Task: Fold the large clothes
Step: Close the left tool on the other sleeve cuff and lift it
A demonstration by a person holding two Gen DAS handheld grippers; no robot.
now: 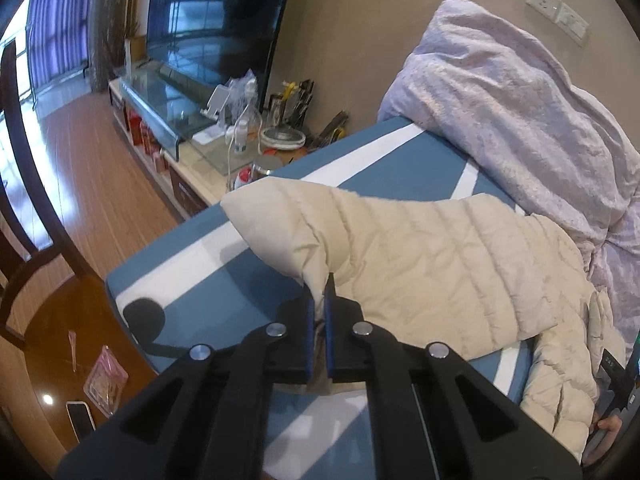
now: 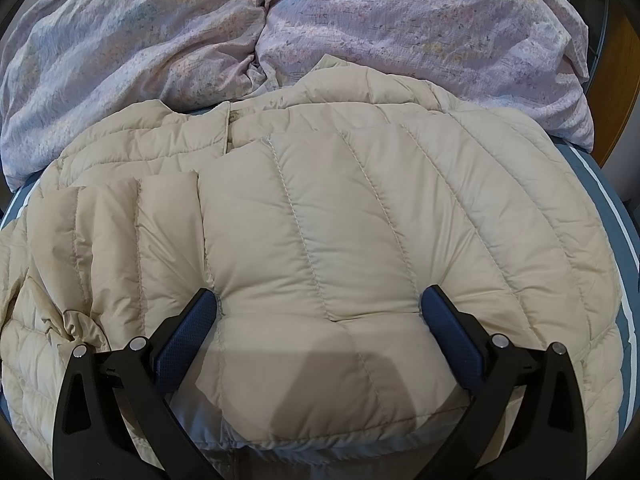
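Note:
A cream quilted down jacket (image 1: 432, 264) lies on a blue bed with white stripes (image 1: 224, 292). My left gripper (image 1: 319, 292) is shut on the jacket's edge near a sleeve and holds it slightly raised. In the right wrist view the jacket (image 2: 340, 208) fills the frame. My right gripper (image 2: 320, 304) is open wide, its blue pads (image 2: 188, 336) pressed into a folded bulge of the jacket that sits between the jaws.
A lilac floral duvet (image 2: 280, 32) is heaped behind the jacket, also in the left wrist view (image 1: 520, 112). Left of the bed stand a cluttered TV cabinet (image 1: 192, 136) and a dark wooden table (image 1: 60, 340) with a phone (image 1: 80, 420).

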